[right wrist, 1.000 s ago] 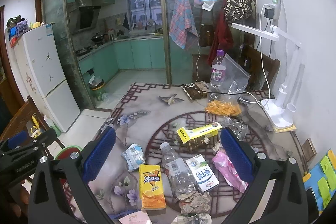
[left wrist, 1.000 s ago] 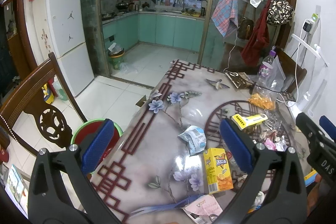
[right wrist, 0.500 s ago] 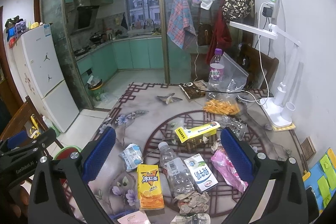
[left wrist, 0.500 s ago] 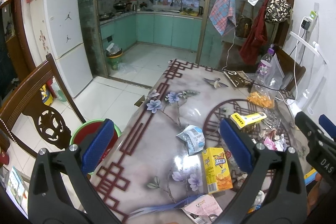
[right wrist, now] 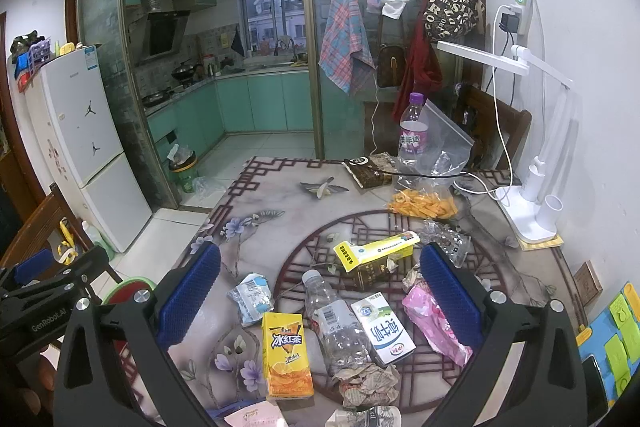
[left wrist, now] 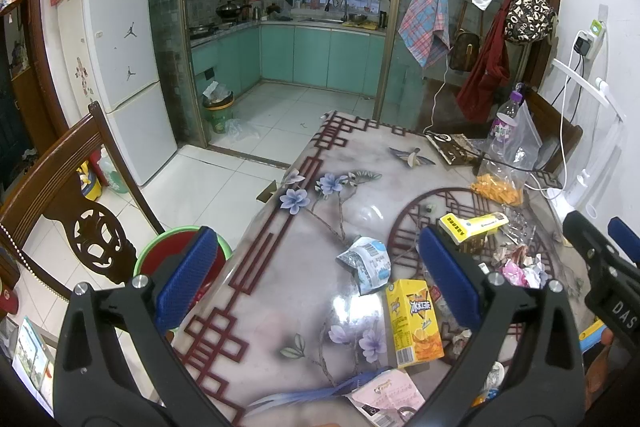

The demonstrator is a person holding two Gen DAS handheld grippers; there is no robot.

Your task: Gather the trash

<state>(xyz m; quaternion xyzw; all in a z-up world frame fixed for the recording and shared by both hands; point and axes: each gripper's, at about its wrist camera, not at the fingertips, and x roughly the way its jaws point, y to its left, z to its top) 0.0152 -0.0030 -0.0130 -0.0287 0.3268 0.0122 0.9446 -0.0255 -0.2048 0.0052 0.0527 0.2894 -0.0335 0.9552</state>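
Note:
Trash lies on the patterned table [right wrist: 280, 203]: a yellow juice carton [right wrist: 286, 359] [left wrist: 414, 321], a crushed clear bottle [right wrist: 336, 323], a white milk carton [right wrist: 384, 327], a pink wrapper [right wrist: 434, 325], a crumpled blue-white pouch [right wrist: 252, 297] [left wrist: 366, 265], a yellow box [right wrist: 376, 251] [left wrist: 472, 225] and crumpled paper [right wrist: 366, 383]. My left gripper [left wrist: 320, 275] is open and empty above the table's near left edge. My right gripper [right wrist: 320, 291] is open and empty above the trash pile. Each gripper shows at the edge of the other's view.
A red and green bin [left wrist: 180, 247] stands on the floor left of the table, beside a wooden chair [left wrist: 68, 187]. At the table's far end stand a purple-capped bottle [right wrist: 412, 135], a plastic bag of orange snacks [right wrist: 424, 203] and a white desk lamp [right wrist: 532, 195].
Both views have shifted only slightly; the table and trash sit a little lower in frame. Both grippers stay open and empty.

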